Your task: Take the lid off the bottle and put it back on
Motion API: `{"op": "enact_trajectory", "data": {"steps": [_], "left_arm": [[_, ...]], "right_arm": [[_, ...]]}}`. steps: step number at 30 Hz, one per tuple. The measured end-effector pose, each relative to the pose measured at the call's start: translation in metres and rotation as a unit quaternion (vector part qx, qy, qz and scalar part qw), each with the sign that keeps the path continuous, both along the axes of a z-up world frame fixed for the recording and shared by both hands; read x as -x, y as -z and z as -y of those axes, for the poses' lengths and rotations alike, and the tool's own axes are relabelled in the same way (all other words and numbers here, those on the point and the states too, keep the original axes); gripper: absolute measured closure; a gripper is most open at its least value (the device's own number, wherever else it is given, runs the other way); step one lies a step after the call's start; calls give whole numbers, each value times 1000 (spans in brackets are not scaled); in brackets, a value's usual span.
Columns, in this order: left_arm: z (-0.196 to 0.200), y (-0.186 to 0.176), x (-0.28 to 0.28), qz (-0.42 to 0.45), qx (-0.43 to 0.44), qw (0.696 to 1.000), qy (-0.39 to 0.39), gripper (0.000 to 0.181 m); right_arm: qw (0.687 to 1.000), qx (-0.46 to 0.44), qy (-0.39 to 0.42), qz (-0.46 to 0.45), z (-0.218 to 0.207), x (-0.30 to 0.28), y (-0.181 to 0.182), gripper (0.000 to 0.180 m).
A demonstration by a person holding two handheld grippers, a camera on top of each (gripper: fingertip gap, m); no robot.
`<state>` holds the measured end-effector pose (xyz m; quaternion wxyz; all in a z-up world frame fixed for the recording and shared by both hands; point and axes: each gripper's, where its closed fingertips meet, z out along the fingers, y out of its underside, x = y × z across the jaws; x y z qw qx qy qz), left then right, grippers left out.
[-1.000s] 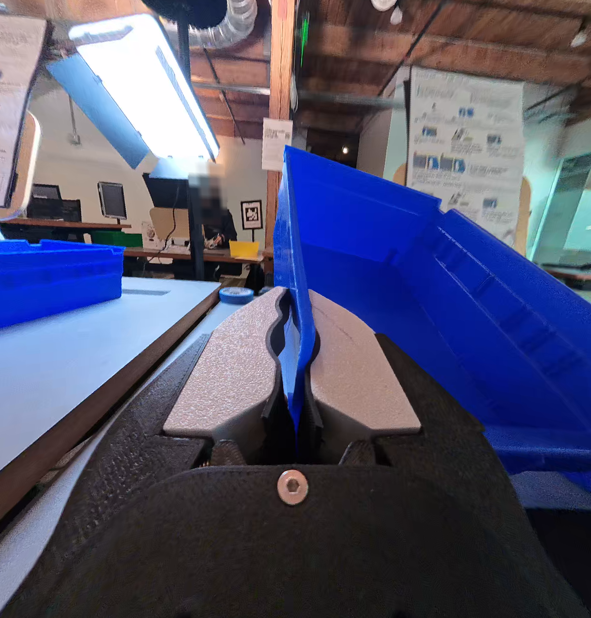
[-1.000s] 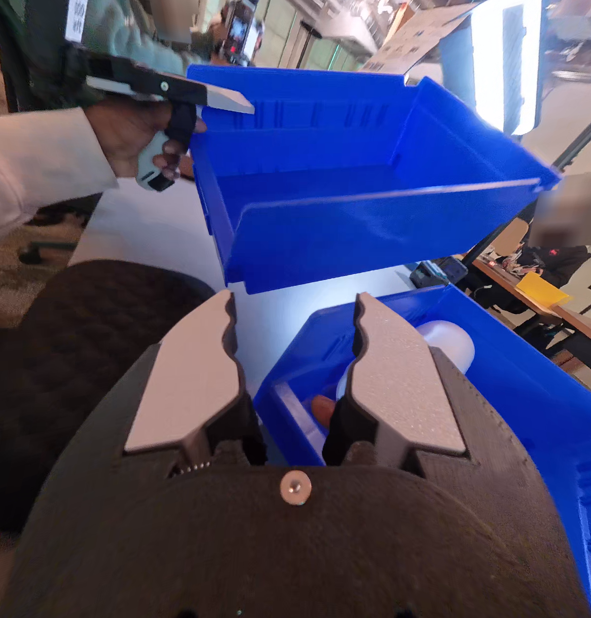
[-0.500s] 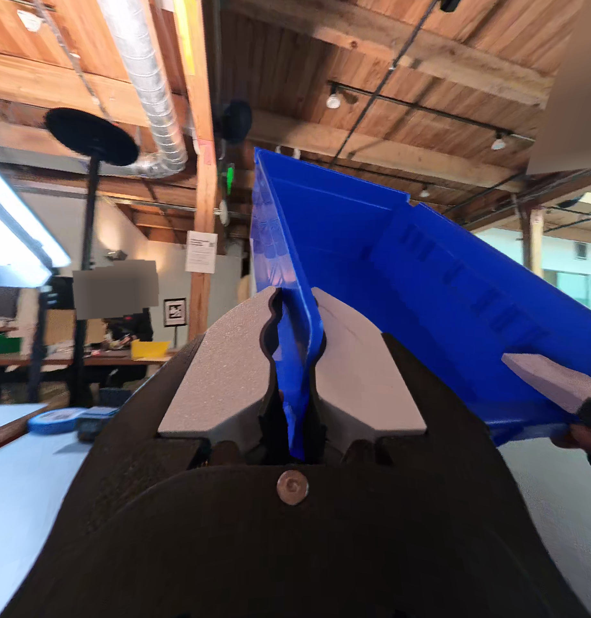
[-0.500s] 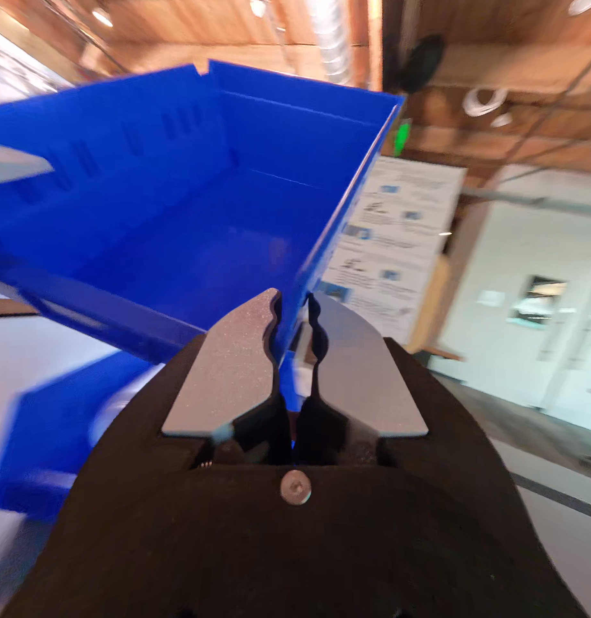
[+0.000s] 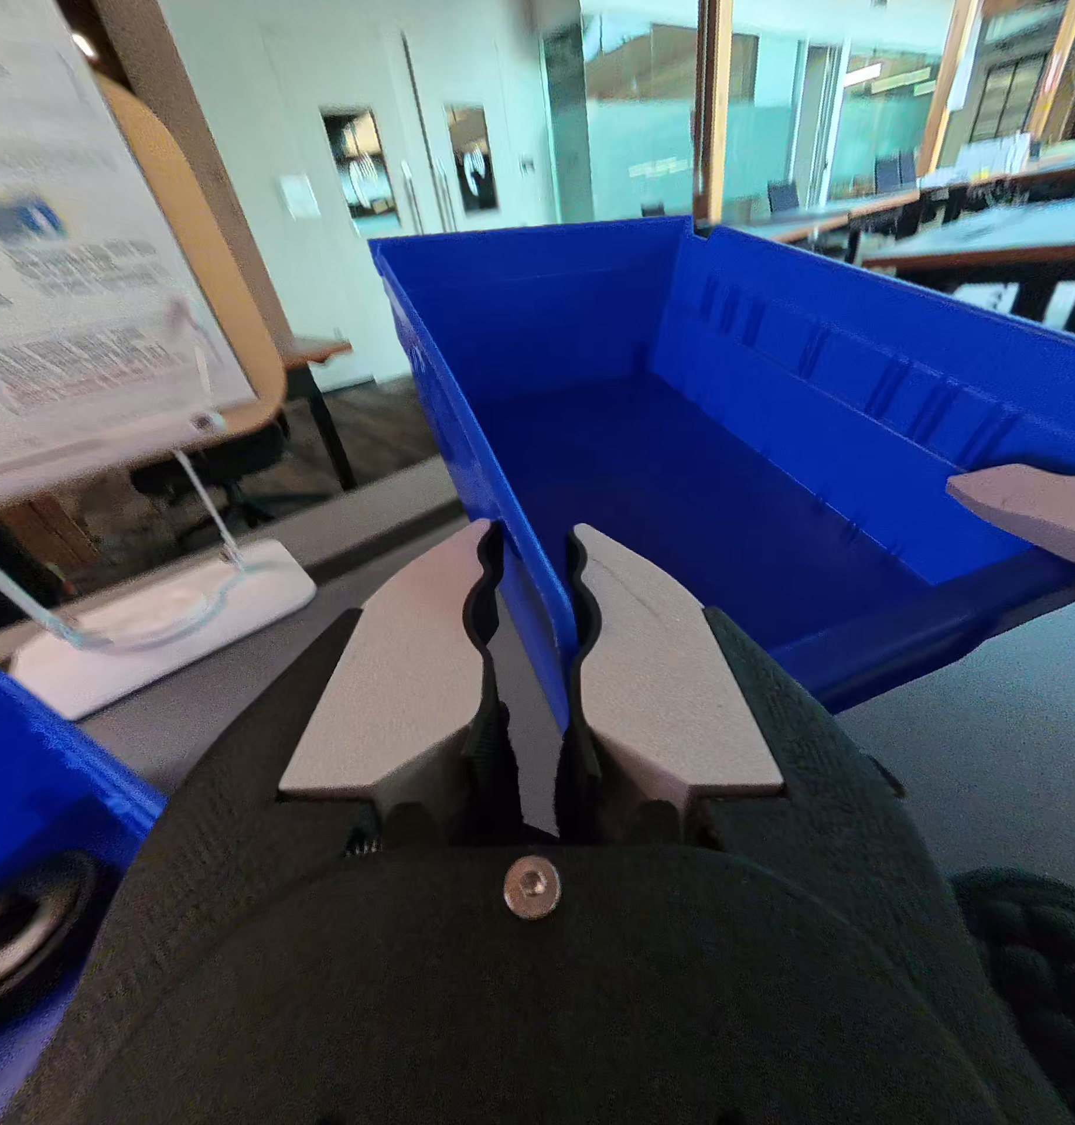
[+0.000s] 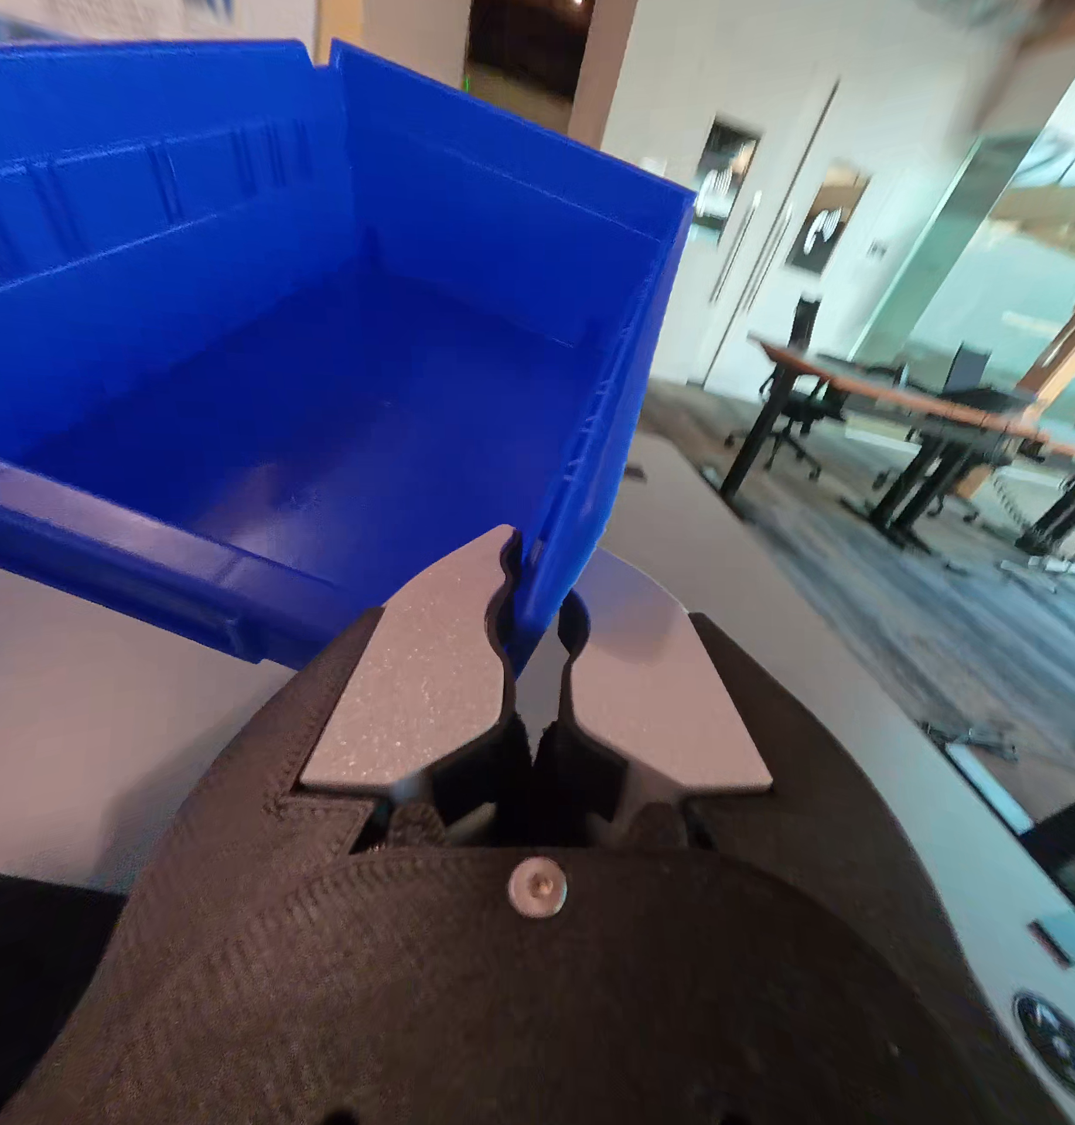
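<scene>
Big blue bin (image 5: 735, 462) fills both views, tilted over the grey table (image 5: 979, 761), each side wall sitting between a pair of fingers. Left gripper (image 5: 532, 615) is narrow around one wall, only its right pad touching; right gripper (image 6: 538, 602) is narrow too, left pad on the opposite wall, so a firm grip can't be confirmed. No bottle or lid visible.

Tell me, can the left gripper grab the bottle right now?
Probably not. The left gripper is busy at the bin's side wall, with the right gripper at the opposite wall. The bin looks empty, and no bottle shows in either view.
</scene>
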<state>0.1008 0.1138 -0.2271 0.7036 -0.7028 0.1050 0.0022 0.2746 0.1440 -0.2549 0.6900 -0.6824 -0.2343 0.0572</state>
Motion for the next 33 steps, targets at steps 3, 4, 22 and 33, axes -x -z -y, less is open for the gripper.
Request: {"op": "enact_trajectory", "data": {"steps": [3, 4, 22, 33], "left_arm": [[-17, 39, -10, 2, 62, 998, 8, 159], [-20, 48, -12, 1, 76, 997, 11, 158], [-9, 101, -43, -51, 171, 980, 91, 127], [5, 79, -48, -70, 143, 982, 100, 114]], "right_arm": [[997, 73, 10, 19, -14, -11, 37, 171], [995, 92, 10, 24, -17, -14, 47, 171], [986, 166, 2, 27, -24, -30, 82, 155], [988, 150, 36, -10, -26, -40, 65, 118]]}}
